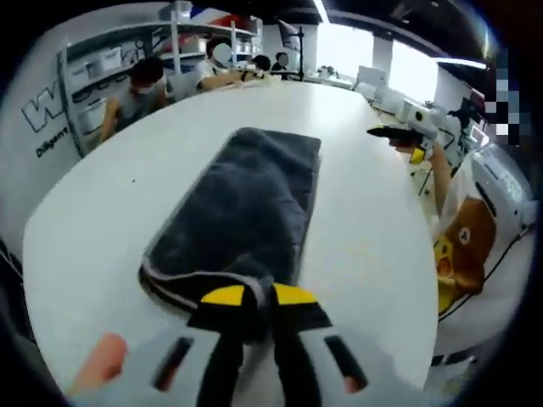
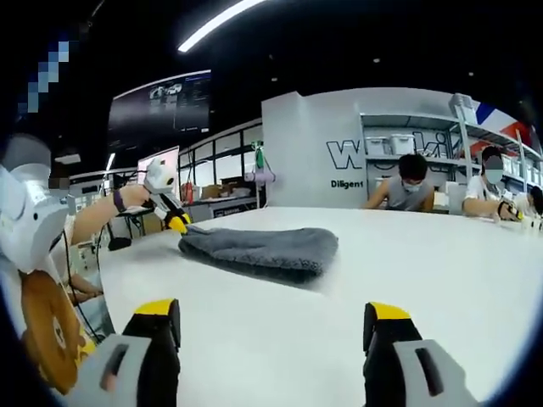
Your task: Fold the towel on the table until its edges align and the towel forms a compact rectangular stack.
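A dark grey towel [image 1: 246, 212] lies folded into a long rectangle on the white table [image 1: 110, 212]. My left gripper [image 1: 259, 298] is at the towel's near end, its yellow-tipped jaws shut on the fabric of that edge. In the right gripper view the same towel [image 2: 263, 248] lies as a low stack further across the table, and the left gripper [image 2: 178, 222] shows at its left end, held by a hand. My right gripper [image 2: 271, 310] hovers low over the bare table, open, with nothing between its jaws. It also shows far right as the right gripper [image 1: 394, 133], apart from the towel.
Several people [image 2: 411, 182] sit along the table's far side, in front of shelves [image 1: 102, 68] with bins. The person's bear-print clothing [image 1: 467, 242] is beside the table's right edge. Desks and monitors [image 2: 161, 165] stand beyond the table.
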Tool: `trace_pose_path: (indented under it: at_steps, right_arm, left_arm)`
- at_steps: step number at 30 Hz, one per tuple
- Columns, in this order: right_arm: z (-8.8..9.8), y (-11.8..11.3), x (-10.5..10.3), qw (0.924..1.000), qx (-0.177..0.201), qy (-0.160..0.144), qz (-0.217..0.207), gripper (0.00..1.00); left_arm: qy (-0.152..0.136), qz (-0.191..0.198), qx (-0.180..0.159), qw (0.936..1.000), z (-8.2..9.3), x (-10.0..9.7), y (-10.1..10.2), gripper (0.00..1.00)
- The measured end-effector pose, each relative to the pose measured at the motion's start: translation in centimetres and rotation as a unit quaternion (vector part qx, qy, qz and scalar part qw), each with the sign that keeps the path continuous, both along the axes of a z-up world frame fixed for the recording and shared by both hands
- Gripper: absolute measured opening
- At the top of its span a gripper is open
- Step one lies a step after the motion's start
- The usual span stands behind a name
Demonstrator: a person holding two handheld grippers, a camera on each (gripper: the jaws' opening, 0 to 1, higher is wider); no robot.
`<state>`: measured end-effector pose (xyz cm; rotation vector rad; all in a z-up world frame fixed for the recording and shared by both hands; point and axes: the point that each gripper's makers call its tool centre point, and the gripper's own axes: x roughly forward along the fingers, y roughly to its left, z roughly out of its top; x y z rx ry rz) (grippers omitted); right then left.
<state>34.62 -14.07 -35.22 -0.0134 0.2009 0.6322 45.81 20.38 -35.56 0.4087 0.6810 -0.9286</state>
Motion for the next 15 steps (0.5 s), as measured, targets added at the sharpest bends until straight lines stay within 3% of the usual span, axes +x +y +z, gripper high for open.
trace_pose_path:
  at_steps: [6,11,13,15]
  right_arm:
    - [0.3,0.2,-0.2,1.0,0.001,-0.003,0.001,0.92]
    - [0.4,0.2,-0.3,1.0,-0.001,-0.005,0.001,0.92]
    - [0.4,0.3,-0.4,1.0,0.0,-0.005,0.002,0.92]
    - [0.5,0.4,-0.5,1.0,0.0,-0.006,0.002,0.92]
  left_arm:
    - [-0.033,0.026,-0.016,0.999,1.3,0.0,0.8,0.09]
    - [-0.086,0.039,-0.007,0.9955,2.4,-0.2,1.6,0.09]
    - [-0.122,0.05,-0.011,0.9912,3.1,-0.2,2.0,0.1]
    - [-0.123,0.066,-0.009,0.9902,2.7,-0.5,2.6,0.09]
